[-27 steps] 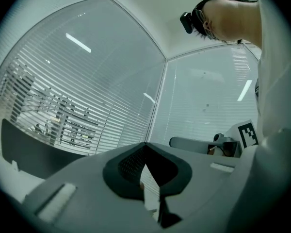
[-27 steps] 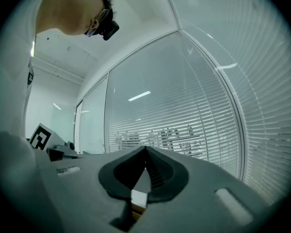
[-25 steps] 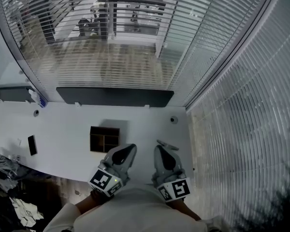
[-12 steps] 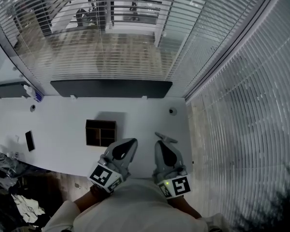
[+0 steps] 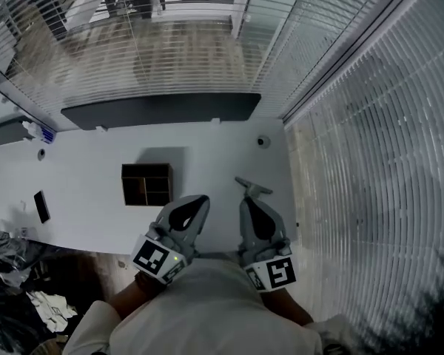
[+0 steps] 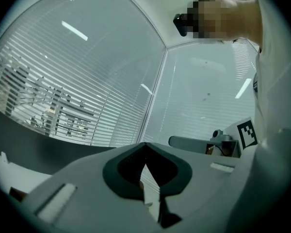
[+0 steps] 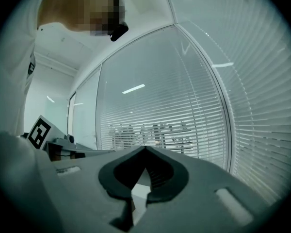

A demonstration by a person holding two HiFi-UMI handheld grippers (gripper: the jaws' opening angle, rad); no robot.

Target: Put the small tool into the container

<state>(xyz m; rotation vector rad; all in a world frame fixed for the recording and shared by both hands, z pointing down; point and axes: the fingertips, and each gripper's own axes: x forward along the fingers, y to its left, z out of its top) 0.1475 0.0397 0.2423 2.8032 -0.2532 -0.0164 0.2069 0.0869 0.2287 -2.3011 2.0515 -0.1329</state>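
The tool (image 5: 253,187), a small grey piece with a crossbar, lies on the white table (image 5: 89,191) close to its right edge. The container (image 5: 146,185), a dark box split into open compartments, sits on the middle of the table. It is well apart from the tool, on the tool's left.

Both grippers are held side by side over the near edge of the table, pointing out across it. In the head view the right gripper (image 5: 249,200) has its tip just short of the tool, which shows right beyond it and is not between its fingers (image 7: 169,186). Those fingers are closed together on nothing, with only a thin slit of light between them. The left gripper (image 5: 200,199) ends near the container's near right corner without touching it. Its fingers (image 6: 124,181) are likewise drawn together and empty.

A long dark panel (image 5: 159,111) runs along the far edge of the table. A small round thing (image 5: 263,141) sits near the far right corner, beyond the tool. Blinds (image 5: 370,161) cover the glass walls behind and to the right.
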